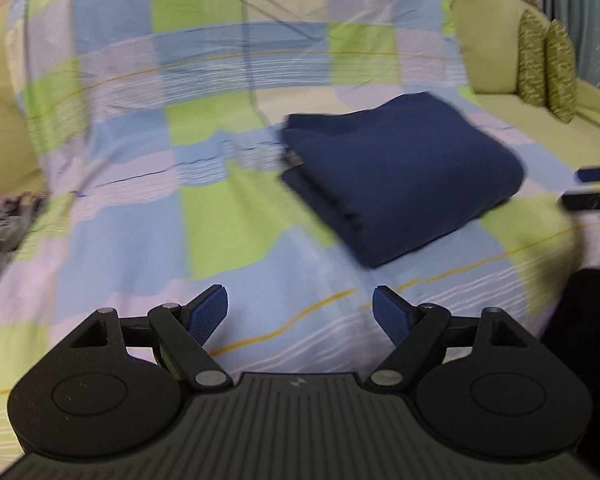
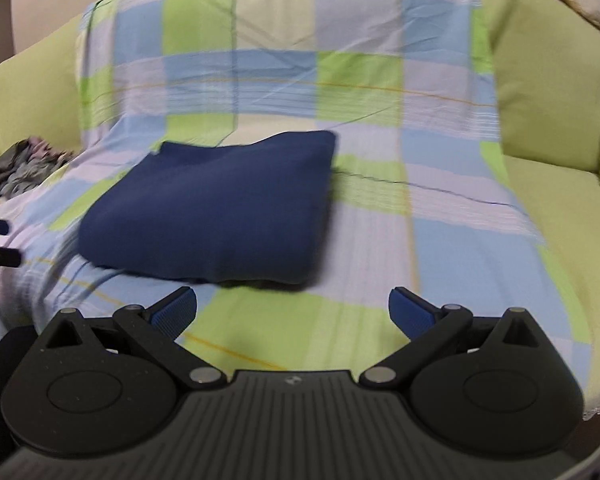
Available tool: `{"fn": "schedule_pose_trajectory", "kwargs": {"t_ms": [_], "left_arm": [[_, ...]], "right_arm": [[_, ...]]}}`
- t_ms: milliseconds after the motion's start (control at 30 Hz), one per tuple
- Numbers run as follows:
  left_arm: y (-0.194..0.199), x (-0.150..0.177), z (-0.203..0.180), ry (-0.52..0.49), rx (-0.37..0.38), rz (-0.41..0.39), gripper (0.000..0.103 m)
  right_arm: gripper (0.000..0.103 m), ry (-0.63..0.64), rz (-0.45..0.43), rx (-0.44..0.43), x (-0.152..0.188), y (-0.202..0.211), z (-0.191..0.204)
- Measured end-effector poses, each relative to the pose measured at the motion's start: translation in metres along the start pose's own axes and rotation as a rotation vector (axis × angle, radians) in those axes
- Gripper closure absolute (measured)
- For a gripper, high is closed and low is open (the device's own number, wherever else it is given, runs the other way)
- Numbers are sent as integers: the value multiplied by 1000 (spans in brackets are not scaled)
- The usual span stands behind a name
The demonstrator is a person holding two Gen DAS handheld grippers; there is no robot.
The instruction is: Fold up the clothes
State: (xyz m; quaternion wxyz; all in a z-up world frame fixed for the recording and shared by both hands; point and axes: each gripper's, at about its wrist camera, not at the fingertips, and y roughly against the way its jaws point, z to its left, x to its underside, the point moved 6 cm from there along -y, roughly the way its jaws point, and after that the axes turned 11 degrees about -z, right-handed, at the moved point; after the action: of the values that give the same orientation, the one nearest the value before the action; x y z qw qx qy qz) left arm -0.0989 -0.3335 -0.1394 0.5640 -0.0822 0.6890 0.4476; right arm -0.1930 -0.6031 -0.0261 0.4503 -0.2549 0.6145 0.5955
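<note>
Checked sheet point(image 2: 364, 240) under folded navy garment point(image 2: 216, 208); left tongs point(image 1: 300, 312), right tongs point(image 2: 292, 312) wide, seemingly empty

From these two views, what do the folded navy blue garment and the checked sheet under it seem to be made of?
Folded navy blue garment: probably a soft matte knit or cotton; thick rounded folds, no shine. Checked sheet: thin woven cotton, likely; fine creases, flat finish. Blur hides the weave.
</note>
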Motion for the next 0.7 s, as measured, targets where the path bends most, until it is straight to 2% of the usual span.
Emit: {"fn": "schedule_pose_trajectory", "kwargs": {"t_ms": [300,700], "left_arm": [[-16,-5,-29,3,16,14,21],[-21,0,-49,-21,44,21,20]], "right_arm": [[1,-9,19,-34,3,9,30],[1,-23,16,-30,3,12,28]]}}
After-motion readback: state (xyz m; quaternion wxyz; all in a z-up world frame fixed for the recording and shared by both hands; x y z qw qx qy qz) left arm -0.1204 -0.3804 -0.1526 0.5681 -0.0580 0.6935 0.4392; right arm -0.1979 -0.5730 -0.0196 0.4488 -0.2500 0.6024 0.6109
